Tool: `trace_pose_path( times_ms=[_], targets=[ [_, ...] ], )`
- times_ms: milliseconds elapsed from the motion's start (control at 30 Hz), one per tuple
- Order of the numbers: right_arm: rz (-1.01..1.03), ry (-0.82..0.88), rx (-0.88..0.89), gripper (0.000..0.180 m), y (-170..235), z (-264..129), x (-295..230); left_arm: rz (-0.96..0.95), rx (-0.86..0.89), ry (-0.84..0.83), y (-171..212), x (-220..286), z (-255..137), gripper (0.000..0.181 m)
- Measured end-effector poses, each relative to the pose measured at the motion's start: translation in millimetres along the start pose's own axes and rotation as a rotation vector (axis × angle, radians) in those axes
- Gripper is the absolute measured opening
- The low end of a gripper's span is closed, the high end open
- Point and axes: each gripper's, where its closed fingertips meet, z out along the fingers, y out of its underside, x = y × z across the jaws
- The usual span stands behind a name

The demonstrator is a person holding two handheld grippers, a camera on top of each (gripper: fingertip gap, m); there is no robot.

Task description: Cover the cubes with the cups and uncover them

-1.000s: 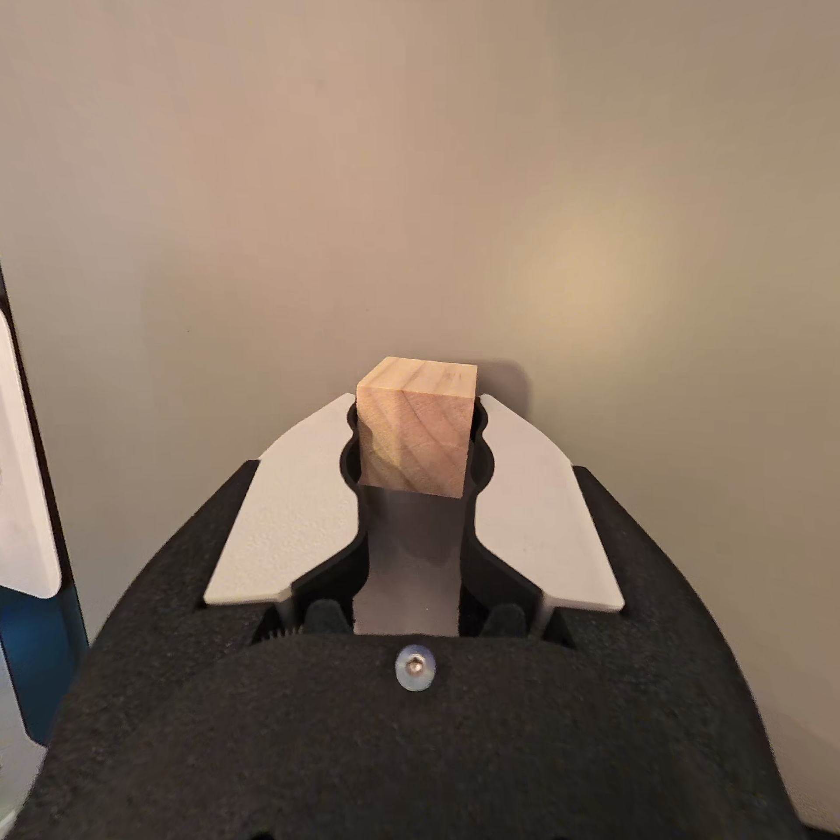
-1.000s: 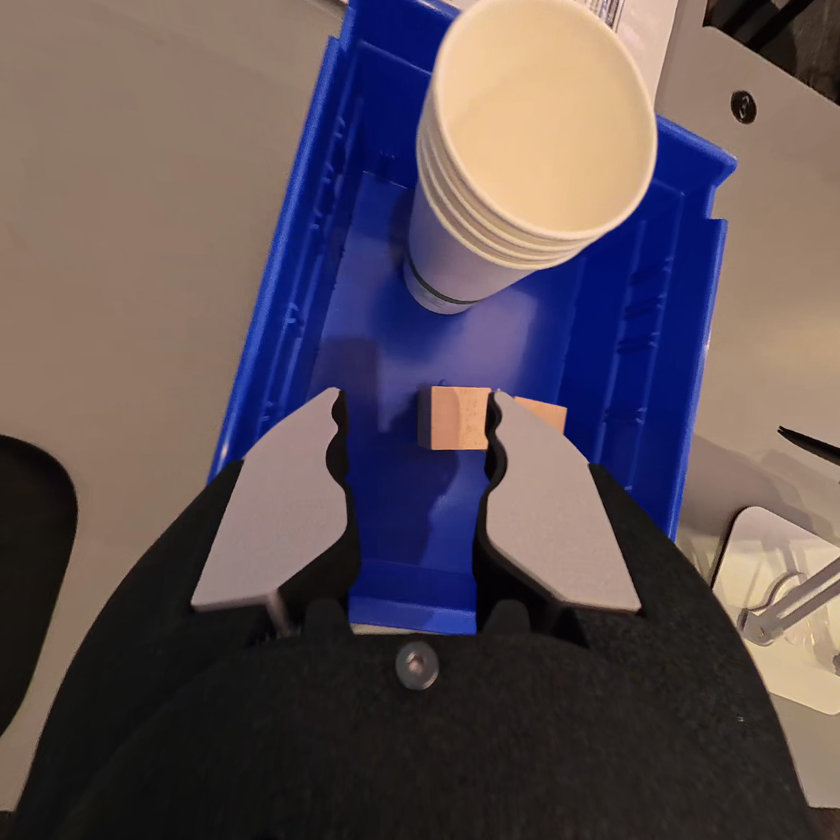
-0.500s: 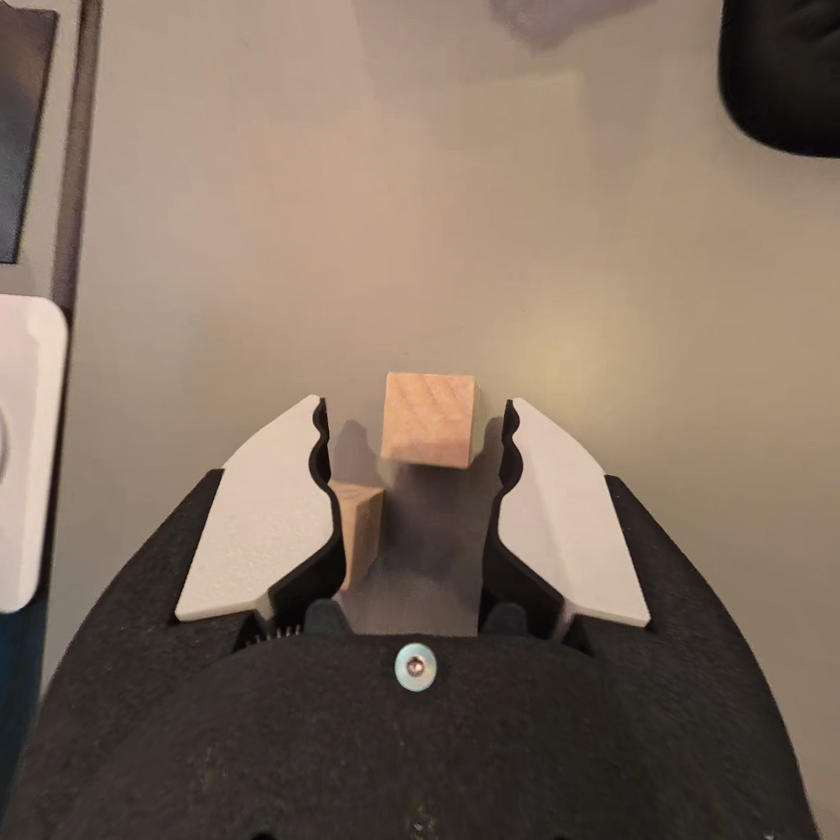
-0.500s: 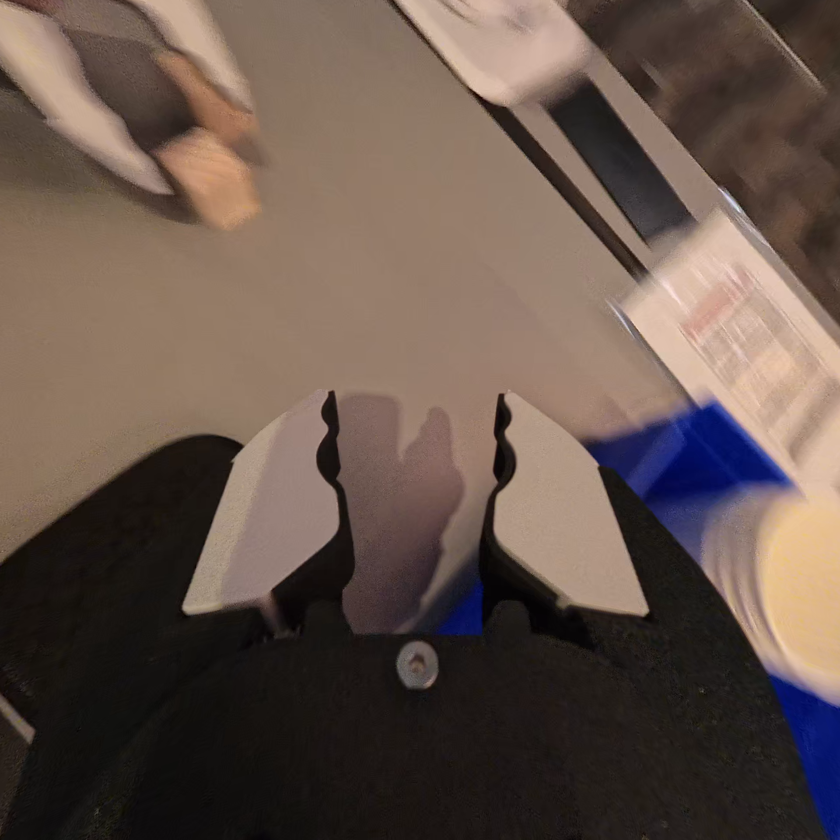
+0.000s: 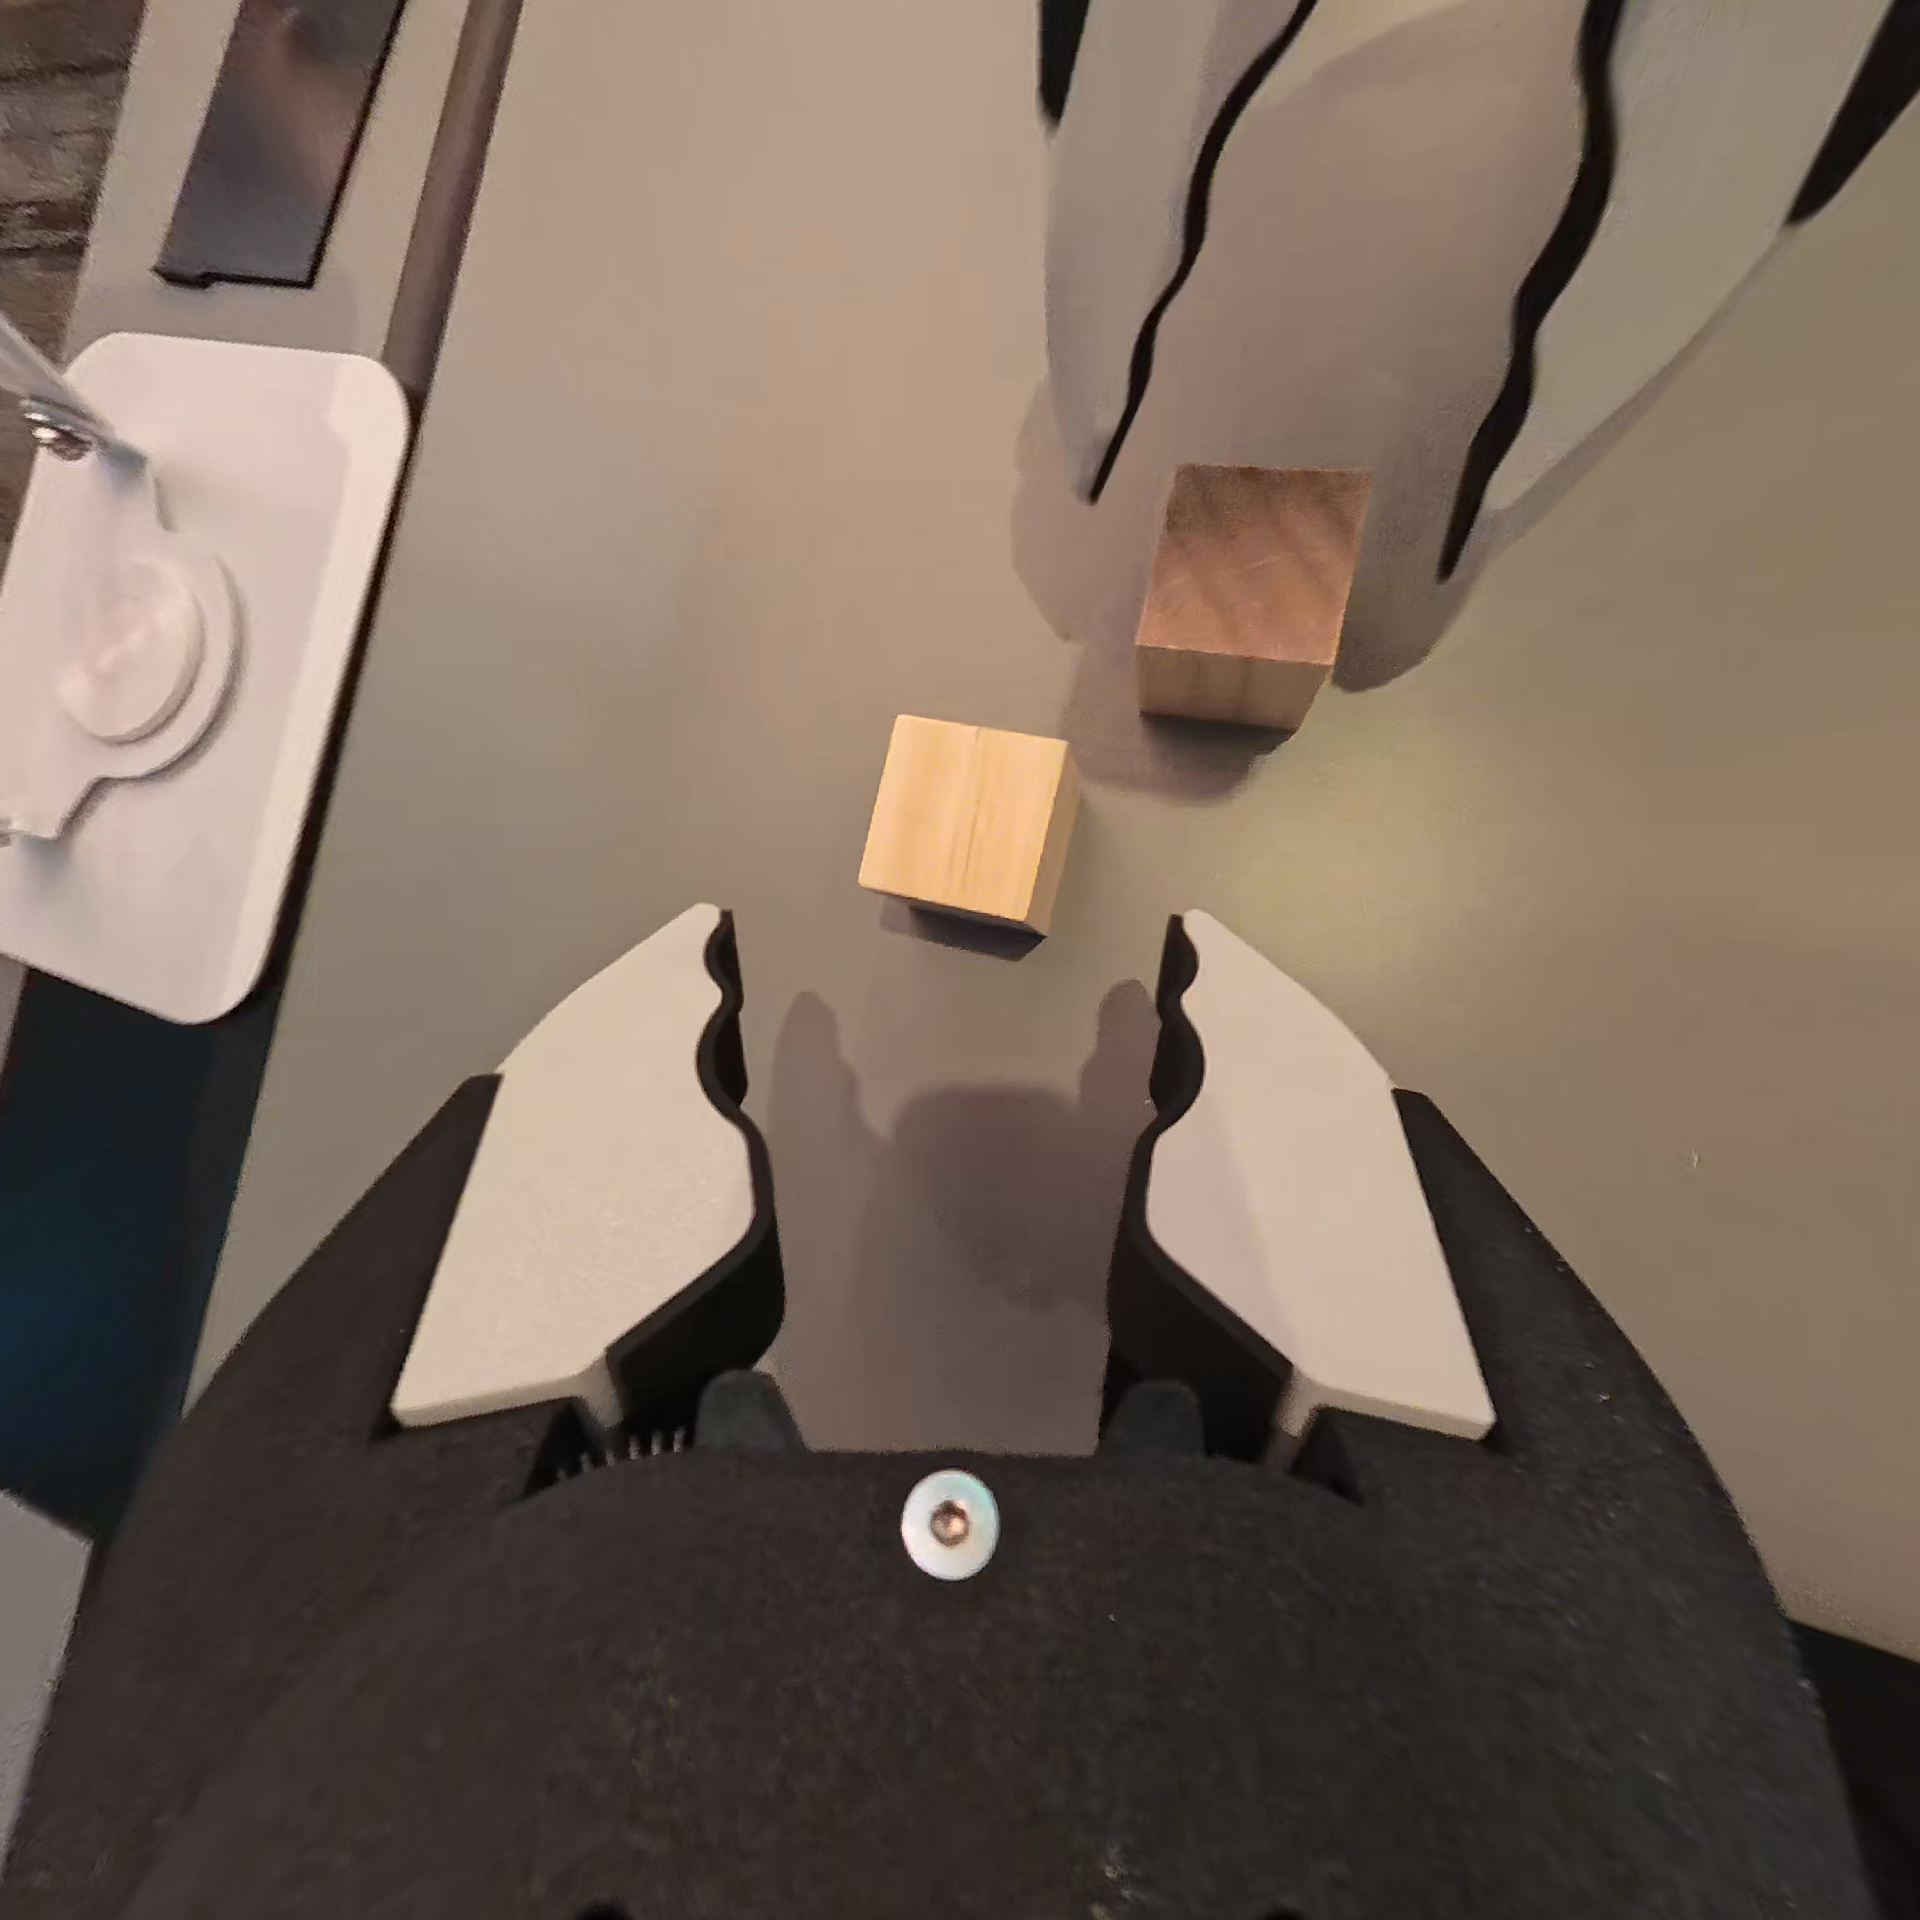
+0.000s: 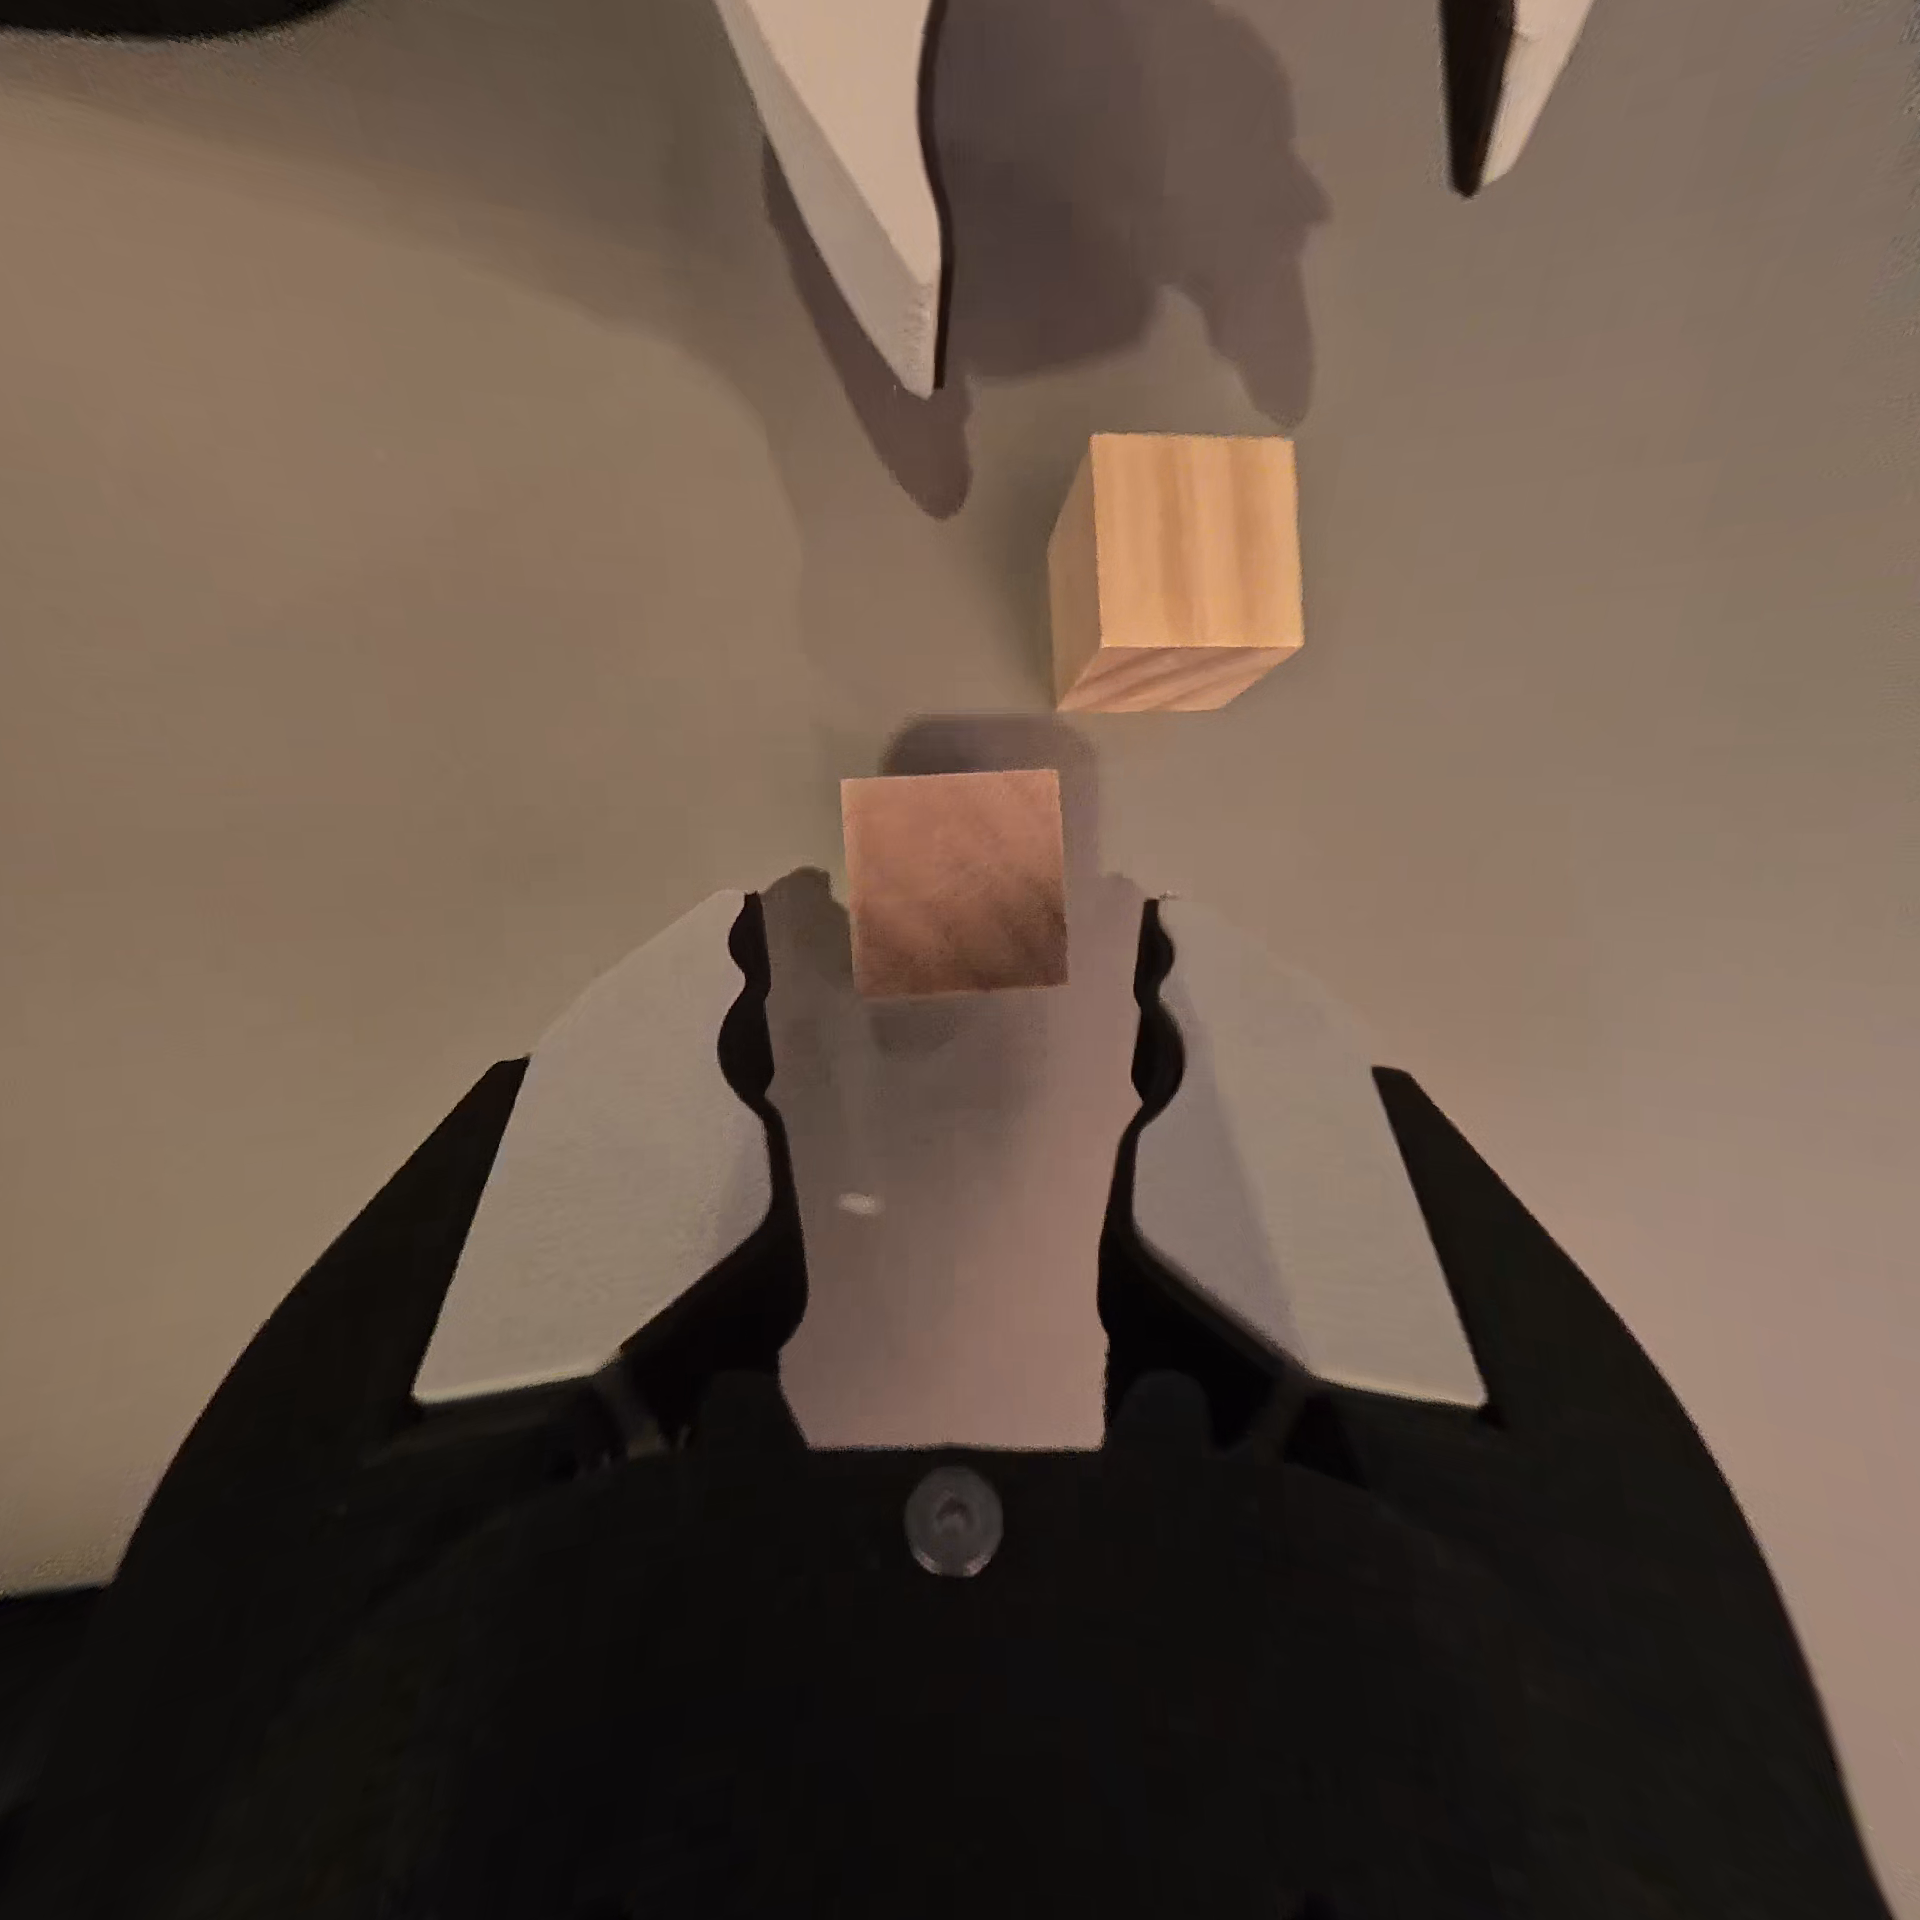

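— Hand-held gripper positions? Left hand-held gripper (image 5: 951, 940) hung wide and empty over the grey table (image 5: 727, 520), the pale cube (image 5: 968, 821) lying just ahead of its tips, slightly left of centre.

— And the right hand-held gripper (image 6: 945, 914)?

— It faced the left one, also wide, holding nothing. The darker cube (image 6: 956, 883) sat between its fingertips, nearer the left finger, touching neither. The 2 cubes stood near each other, apart.

— Cups?

— None in view; no cube was covered. A white plate-like fixture (image 5: 177, 665) lay at the table's left edge, clear of both cubes. Nothing blocked either one, though the opposed grippers crowded the spot.
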Motion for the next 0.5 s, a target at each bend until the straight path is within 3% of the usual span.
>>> trace_pose_path(
  times_ms=[67, 133, 267, 367, 500],
  targets=[
    [0.003, -0.008, -0.028, 0.062, 4.3, 10.1, 0.2, 0.007, -0.013, 0.002, -0.1, -0.9, 9.8, 0.077],
    [0.0, -0.001, -0.026, 0.044, 5.7, 12.3, 0.6, 0.021, -0.029, -0.003, -1.2, -0.8, 20.1, 0.077],
    [0.012, 0.01, 0.001, 0.043, 8.1, 1.0, -3.6, 0.062, -0.08, 0.011, 4.9, 6.6, 42.1, 0.076],
    [0.045, 0.063, 0.041, 0.043, 9.9, -32.0, -8.4, 0.055, -0.105, 0.022, 10.6, 10.0, 54.6, 0.073],
    [0.118, 0.232, 0.075, 0.043, 30.9, -116.2, -10.5, 0.01, -0.057, 0.044, 3.8, 10.0, 57.0, 0.064]
  ],
)
